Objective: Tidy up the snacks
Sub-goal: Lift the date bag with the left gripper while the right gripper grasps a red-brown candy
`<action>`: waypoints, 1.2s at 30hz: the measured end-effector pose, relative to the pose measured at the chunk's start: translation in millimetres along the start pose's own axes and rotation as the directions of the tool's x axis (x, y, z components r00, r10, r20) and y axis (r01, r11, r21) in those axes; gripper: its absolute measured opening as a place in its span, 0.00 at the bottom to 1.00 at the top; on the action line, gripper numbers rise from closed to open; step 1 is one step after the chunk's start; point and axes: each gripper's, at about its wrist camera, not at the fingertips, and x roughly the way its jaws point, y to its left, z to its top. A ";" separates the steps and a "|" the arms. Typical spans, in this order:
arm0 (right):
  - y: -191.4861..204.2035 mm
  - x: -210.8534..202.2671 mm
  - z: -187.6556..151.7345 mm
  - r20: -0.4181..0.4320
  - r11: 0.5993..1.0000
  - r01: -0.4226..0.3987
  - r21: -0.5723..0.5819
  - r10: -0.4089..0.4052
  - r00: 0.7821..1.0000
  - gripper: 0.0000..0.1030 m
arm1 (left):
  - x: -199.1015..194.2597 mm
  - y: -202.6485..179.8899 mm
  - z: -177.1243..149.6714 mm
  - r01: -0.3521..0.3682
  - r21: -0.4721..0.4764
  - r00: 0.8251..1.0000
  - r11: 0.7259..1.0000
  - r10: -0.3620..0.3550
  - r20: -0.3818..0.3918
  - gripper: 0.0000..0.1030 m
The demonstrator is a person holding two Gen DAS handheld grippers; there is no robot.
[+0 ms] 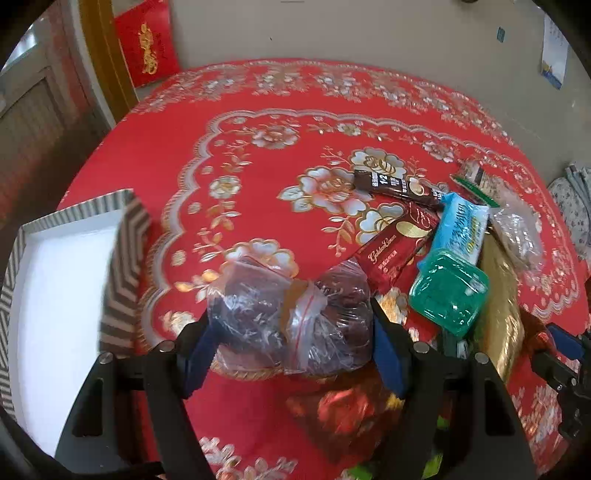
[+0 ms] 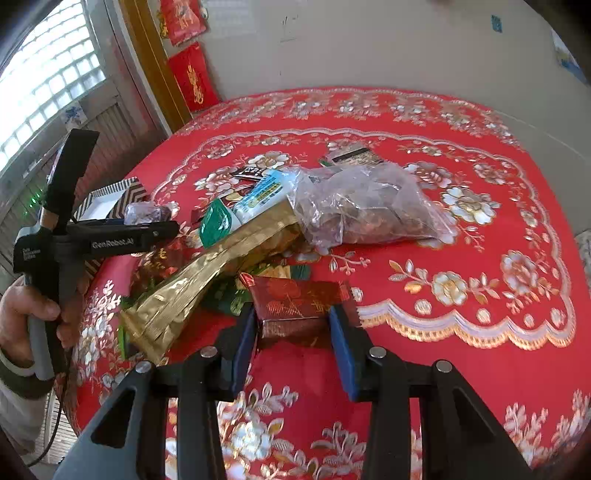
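Left hand-held gripper [image 1: 291,343] pinching clear bag of dark dried fruit [image 1: 291,314], right hand-held gripper [image 2: 293,332] pinching red foil packet [image 2: 295,306], likely for striped box [image 1: 125,258] beside left

A round table wears a red tablecloth [image 1: 295,110] patterned with gold and silver flowers and scalloped borders. Behind it rises a pale, scuffed wall [image 2: 369,44], where red paper hangings [image 2: 194,79] with gold characters are fixed beside a golden-brown door frame [image 2: 155,59]. A glass-block window [image 2: 48,85] glows at far left in the right wrist view. A small blue sticker [image 1: 501,34] and a calendar-like sheet [image 1: 554,59] mark the wall at right.
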 end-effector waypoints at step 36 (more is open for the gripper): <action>36.9 6.5 -32.4 -0.072 0.969 0.053 -0.241 -0.072 0.995 0.43 | -39.0 6.2 -42.8 0.104 0.004 0.994 0.995 -0.104 0.022 0.72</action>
